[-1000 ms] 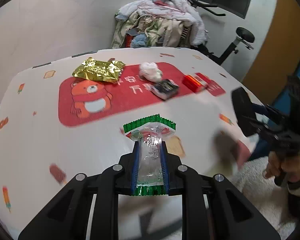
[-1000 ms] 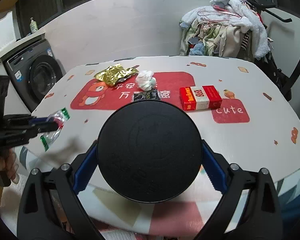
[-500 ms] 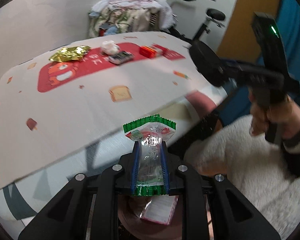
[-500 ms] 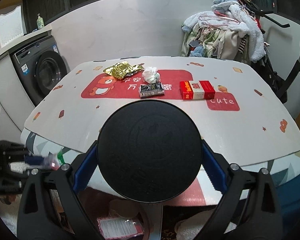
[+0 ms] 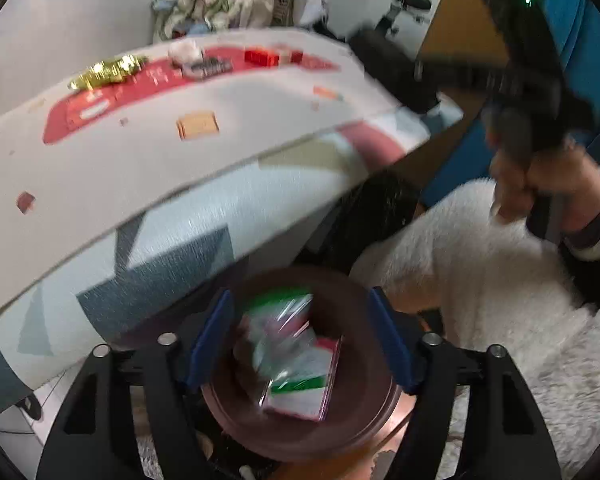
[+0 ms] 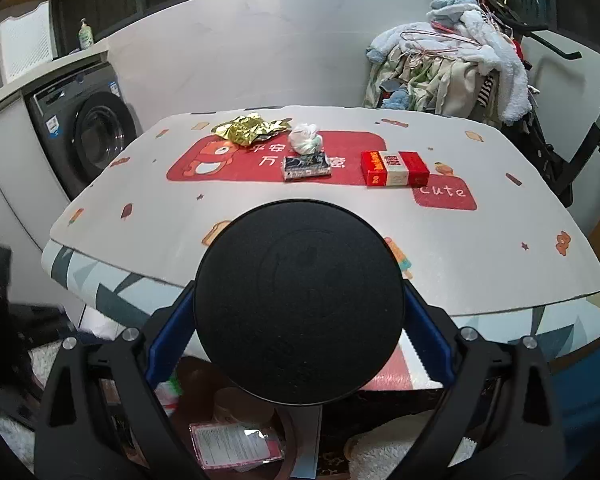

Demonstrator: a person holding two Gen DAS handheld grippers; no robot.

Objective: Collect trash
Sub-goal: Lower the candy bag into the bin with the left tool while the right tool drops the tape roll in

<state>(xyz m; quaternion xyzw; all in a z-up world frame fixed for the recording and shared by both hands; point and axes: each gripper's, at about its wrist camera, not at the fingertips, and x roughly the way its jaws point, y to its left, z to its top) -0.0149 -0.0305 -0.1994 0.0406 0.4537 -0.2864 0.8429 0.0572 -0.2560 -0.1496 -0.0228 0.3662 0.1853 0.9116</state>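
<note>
Tabletop: a wide white rounded tabletop [image 6: 480,248] with small printed motifs and a red bear-print mat [image 6: 236,164] across its far half; a patterned cloth hangs over its near edge.
Bin: a round dark reddish-brown trash bin [image 5: 228,412] stands on the floor below the tabletop's near edge, seen from above in the left wrist view, with a pink-edged clear packet [image 5: 312,396] inside.
Right gripper: the black right gripper [image 6: 298,320] points level across the tabletop, its jaws spread wide and clamped on a round black lid [image 6: 298,300] held upright, face toward the camera. In the left wrist view the person's right hand [image 5: 540,184] is fisted around the handle, raised high beside a fluffy white sleeve [image 5: 480,264].
Left gripper: the black left gripper with blue pads [image 5: 300,340] points steeply down over the bin, jaws wide apart and gripping nothing.
Task item: a clear plastic wrapper with green and red ends [image 5: 288,340], blurred, lies between the spread jaws, over the bin's opening, apart from both pads.
Left on the tabletop: a crumpled gold foil wrapper [image 6: 250,130], a white crumpled tissue ball [image 6: 306,140], a small flat black packet [image 6: 306,166] and a red rectangular carton [image 6: 394,168], all on or beside the red mat.
</note>
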